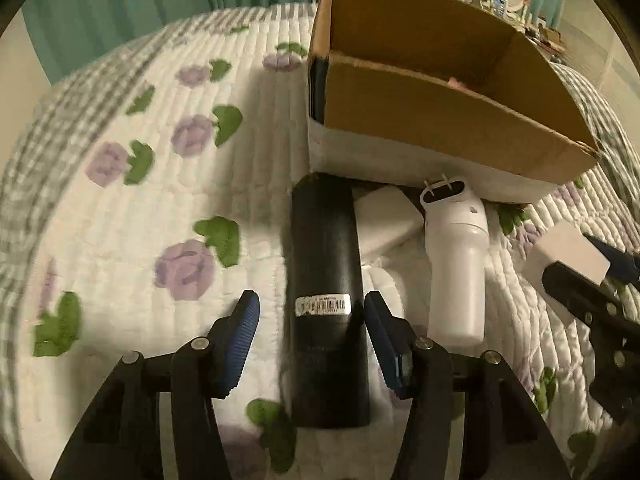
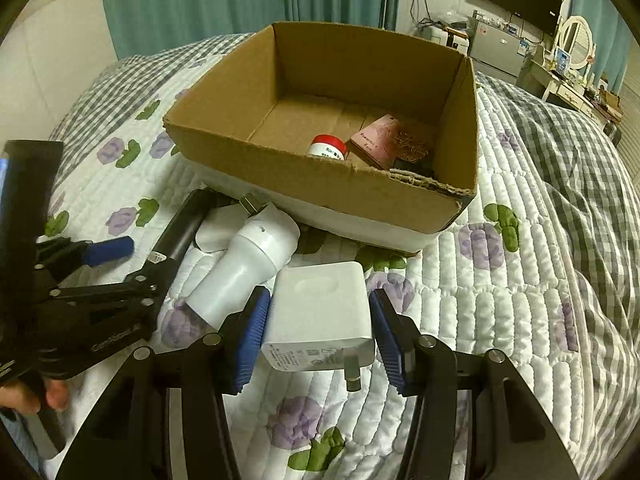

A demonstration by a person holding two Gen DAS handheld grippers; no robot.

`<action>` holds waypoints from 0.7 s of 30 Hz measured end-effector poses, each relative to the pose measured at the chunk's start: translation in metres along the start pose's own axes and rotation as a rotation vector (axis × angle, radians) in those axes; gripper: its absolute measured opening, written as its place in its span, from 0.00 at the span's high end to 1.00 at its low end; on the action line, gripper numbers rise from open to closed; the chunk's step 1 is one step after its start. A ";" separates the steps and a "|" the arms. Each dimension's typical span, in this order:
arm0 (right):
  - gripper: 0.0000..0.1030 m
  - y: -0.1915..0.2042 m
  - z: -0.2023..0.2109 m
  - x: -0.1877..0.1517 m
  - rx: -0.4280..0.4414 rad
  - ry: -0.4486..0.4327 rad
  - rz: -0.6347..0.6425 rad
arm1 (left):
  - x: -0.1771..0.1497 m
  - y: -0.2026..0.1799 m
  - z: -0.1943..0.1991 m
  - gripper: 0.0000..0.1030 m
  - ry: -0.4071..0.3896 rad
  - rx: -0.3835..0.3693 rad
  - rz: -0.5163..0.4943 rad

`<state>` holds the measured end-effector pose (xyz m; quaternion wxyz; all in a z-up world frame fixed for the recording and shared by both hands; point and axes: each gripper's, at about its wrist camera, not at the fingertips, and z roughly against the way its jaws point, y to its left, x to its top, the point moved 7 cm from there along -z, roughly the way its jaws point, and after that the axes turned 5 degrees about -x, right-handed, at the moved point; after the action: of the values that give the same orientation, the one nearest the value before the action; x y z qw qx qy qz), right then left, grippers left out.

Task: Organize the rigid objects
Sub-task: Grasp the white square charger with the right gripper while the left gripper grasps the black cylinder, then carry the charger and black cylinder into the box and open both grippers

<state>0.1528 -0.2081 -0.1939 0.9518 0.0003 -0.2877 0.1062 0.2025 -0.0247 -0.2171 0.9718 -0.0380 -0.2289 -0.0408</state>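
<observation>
A black cylinder with a barcode label lies on the quilt between the open fingers of my left gripper; gaps show on both sides. My right gripper is open around a white square charger with its prongs toward the camera; the pads stand close beside it. A white plug-in device lies beside the cylinder, also in the right wrist view. A flat white block lies behind them. The cardboard box holds a red-capped jar and a pink box.
Everything lies on a floral quilted bed. The box stands right behind the objects. A grey checked blanket covers the right side. Green curtains, a TV and a dresser stand at the back.
</observation>
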 end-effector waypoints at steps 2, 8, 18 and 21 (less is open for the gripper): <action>0.51 0.000 -0.006 0.000 0.005 0.011 -0.002 | 0.001 0.001 -0.008 0.45 0.010 -0.004 0.020; 0.51 0.000 -0.016 0.002 0.022 0.024 -0.009 | 0.006 -0.006 -0.013 0.60 0.003 -0.001 -0.006; 0.51 -0.003 0.003 0.010 0.022 -0.021 -0.022 | 0.004 -0.004 0.031 0.61 -0.071 -0.029 -0.008; 0.51 -0.006 0.017 0.015 0.028 -0.047 -0.031 | 0.009 -0.007 0.053 0.61 -0.109 -0.039 -0.021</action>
<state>0.1569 -0.2121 -0.1711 0.9463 0.0205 -0.3082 0.0956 0.1865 -0.0273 -0.1656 0.9566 -0.0565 -0.2809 -0.0535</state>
